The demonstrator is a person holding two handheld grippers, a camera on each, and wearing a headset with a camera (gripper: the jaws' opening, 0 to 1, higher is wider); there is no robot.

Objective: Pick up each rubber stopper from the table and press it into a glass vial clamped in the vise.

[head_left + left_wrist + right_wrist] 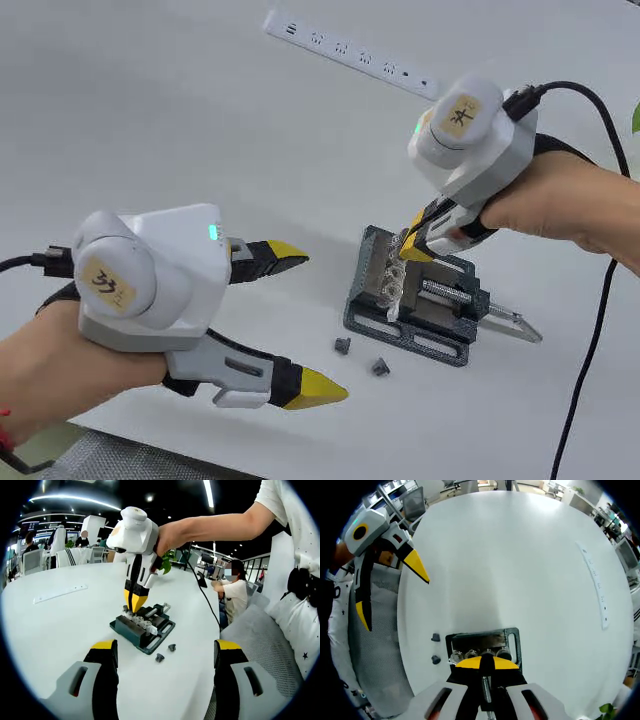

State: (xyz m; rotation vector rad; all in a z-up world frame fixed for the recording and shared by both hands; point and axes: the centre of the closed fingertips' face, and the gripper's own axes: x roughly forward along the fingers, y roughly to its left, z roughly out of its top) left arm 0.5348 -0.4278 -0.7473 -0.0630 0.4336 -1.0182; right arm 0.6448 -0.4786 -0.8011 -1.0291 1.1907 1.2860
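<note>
Pressing, apparently, at the vials [392, 282] in the vise [445, 335], the right tool [413, 247] is pinched together; two stoppers [343, 346] lie just ahead of the spread left tool [312, 322], which should next grasp one.

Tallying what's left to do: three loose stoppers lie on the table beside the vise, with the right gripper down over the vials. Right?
Not quite: the head view shows two loose stoppers, not three, on the table beside the vise. The right gripper is down over the vials.
</note>
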